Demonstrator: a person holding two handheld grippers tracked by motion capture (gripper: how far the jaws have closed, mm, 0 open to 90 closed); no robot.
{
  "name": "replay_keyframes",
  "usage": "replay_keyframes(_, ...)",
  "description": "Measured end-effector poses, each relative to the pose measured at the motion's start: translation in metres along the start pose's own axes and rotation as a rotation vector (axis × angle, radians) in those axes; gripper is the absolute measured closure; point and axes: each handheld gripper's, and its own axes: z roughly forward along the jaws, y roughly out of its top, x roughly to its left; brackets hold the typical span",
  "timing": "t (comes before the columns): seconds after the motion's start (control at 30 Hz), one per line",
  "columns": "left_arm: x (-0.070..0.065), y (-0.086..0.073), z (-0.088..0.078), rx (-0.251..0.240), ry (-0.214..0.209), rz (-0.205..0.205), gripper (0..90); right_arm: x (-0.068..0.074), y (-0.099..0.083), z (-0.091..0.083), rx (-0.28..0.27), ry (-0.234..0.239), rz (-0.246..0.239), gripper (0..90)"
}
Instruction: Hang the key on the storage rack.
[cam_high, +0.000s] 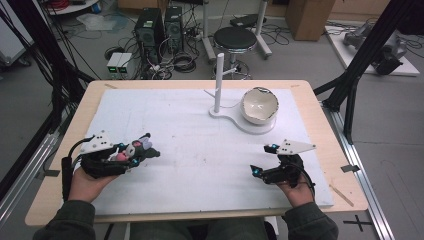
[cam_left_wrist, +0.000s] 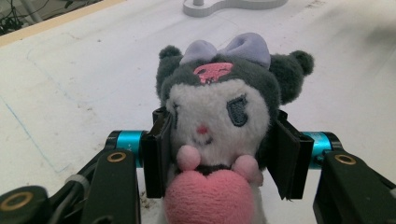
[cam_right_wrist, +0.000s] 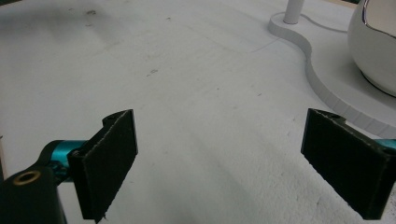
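A small plush toy (cam_left_wrist: 219, 112) with a dark grey hood, white face, lilac bow and pink heart sits between the pads of my left gripper (cam_left_wrist: 219, 154), which is shut on its body. In the high view the plush toy (cam_high: 134, 149) and the left gripper (cam_high: 127, 154) are at the table's left, just above the white mat. My right gripper (cam_high: 261, 159) rests at the right front of the mat. Its jaws stand wide apart with nothing between them, and in the right gripper view its black pads (cam_right_wrist: 108, 161) frame bare mat.
A white stand (cam_high: 245, 122) with an upright post (cam_high: 218, 82) and a white egg-shaped bowl (cam_high: 258, 105) sits at the back right of the mat. The white mat (cam_high: 200, 150) covers most of the wooden table (cam_high: 65, 150). A stool, computers and cables lie beyond the far edge.
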Motion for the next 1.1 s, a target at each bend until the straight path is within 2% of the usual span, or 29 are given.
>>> replay_keyframes(0.07,-0.001,0.001,0.002,-0.008,-0.002,-0.009,47.8,0.0,0.0,0.0,0.0,0.001,0.0,9.8)
replay_keyframes(0.6,-0.005,0.012,0.011,-0.013,-0.018,-0.007,47.8,-0.001,0.0,0.001,-0.004,0.008,-0.003,9.8)
replay_keyframes(1.1,-0.01,0.033,0.027,-0.044,-0.048,-0.008,47.8,-0.003,-0.002,0.001,-0.014,0.015,0.005,9.8)
